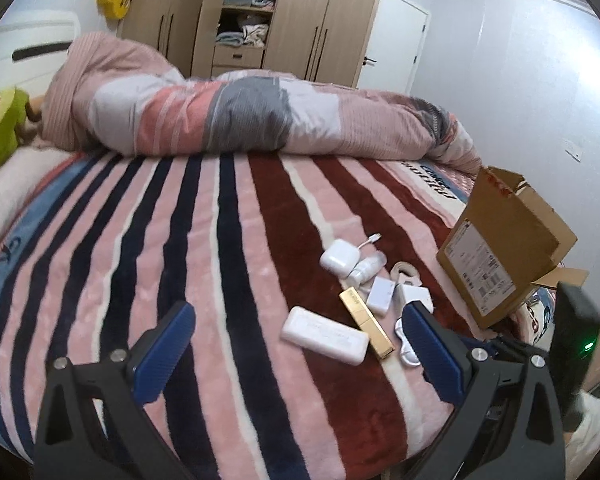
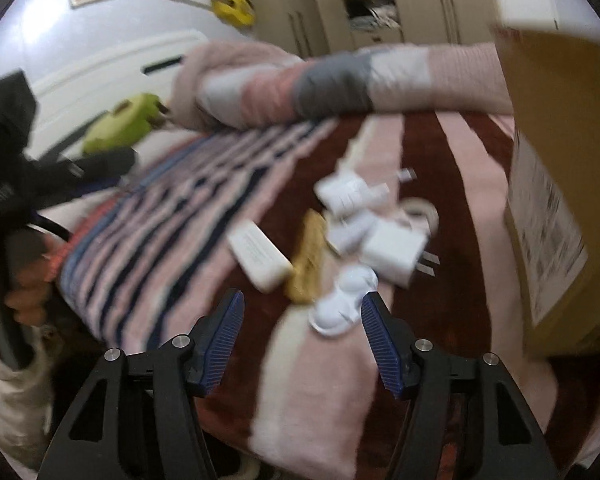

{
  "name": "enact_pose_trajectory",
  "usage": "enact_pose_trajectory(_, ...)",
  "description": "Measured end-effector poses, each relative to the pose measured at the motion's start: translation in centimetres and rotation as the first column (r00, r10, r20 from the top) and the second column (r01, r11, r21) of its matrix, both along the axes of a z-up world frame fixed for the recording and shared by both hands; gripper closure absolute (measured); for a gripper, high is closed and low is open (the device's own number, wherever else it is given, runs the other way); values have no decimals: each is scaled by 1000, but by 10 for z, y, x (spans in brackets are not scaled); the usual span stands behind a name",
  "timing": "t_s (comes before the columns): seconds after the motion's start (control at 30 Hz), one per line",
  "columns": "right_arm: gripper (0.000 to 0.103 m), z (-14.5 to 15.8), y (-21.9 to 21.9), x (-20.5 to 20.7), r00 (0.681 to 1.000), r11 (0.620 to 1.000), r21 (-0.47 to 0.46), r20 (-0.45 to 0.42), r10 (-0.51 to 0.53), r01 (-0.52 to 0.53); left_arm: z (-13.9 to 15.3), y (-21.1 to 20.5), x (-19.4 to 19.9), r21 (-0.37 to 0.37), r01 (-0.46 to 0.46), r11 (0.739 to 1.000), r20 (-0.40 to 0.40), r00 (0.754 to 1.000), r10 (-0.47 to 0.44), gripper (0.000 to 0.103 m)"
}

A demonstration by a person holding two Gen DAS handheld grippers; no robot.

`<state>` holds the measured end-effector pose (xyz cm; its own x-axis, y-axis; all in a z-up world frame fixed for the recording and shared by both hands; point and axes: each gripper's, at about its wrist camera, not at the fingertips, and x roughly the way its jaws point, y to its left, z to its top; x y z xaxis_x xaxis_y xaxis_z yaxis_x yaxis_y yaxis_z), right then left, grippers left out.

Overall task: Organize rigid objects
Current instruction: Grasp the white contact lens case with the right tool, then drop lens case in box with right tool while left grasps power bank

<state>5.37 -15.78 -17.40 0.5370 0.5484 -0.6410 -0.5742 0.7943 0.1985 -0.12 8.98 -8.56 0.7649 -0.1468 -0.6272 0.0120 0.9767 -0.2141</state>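
Note:
Several small rigid objects lie clustered on the striped blanket (image 1: 180,240): a white power bank (image 1: 325,335), a gold bar-shaped box (image 1: 366,322), a white charger with cable (image 1: 339,255), small white boxes (image 1: 381,295) and a white rounded case (image 2: 342,300). An open cardboard box (image 1: 504,248) stands to their right. My left gripper (image 1: 296,332) is open and empty, just short of the power bank. My right gripper (image 2: 302,320) is open and empty, with the white case near its right finger. The right wrist view is motion-blurred; the cardboard box (image 2: 556,184) fills its right side.
A rolled pink and grey duvet (image 1: 240,112) lies across the far side of the bed. A green plush toy (image 1: 0,128) sits at the far left. A wardrobe (image 1: 252,16) and door (image 1: 396,40) stand behind. The bed edge runs close below both grippers.

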Motion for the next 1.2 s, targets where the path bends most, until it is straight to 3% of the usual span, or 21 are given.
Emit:
enact_pose_trajectory(0.17,45,-21,8,13,998,995,-87,19,-54,56,-9,2,0,-1,8,1000,-6,1000,-8,1)
enact_pose_trajectory(0.23,54,-22,9,17,996,989,-126,29,-81,84,-10,2,0,1,12,1000,-5,1000,-12,1)
enact_pose_trajectory(0.33,54,-20,3,15,991,978,-166,68,-116,126,-11,2,0,5,14,1000,0,1000,-14,1)
enact_pose_trajectory(0.5,55,-23,8,19,994,982,-154,41,-104,109,-13,-5,-1,48,6,999,13,1000,-7,1)
enact_pose_trajectory(0.57,73,-25,14,21,993,974,-196,52,-103,111,-15,-7,0,56,14,998,11,1000,-14,1)
enact_pose_trajectory(0.67,74,-20,10,18,995,979,-181,51,-81,89,-14,-9,1,50,37,998,3,999,-38,1)
enact_pose_trajectory(0.87,76,30,9,-6,993,994,-103,106,44,-33,-4,-18,1,30,99,995,-7,995,-99,1)
enact_pose_trajectory(0.97,76,74,3,-13,981,996,-50,175,78,-70,0,-22,-1,36,105,994,-1,994,-105,1)
enact_pose_trajectory(1.1,76,131,-22,-10,967,998,6,247,54,-57,-1,-27,3,40,110,993,-6,994,-110,1)
enact_pose_trajectory(1.2,76,166,-56,0,959,1000,0,284,-20,21,-8,-34,10,48,118,992,-23,993,-117,1)
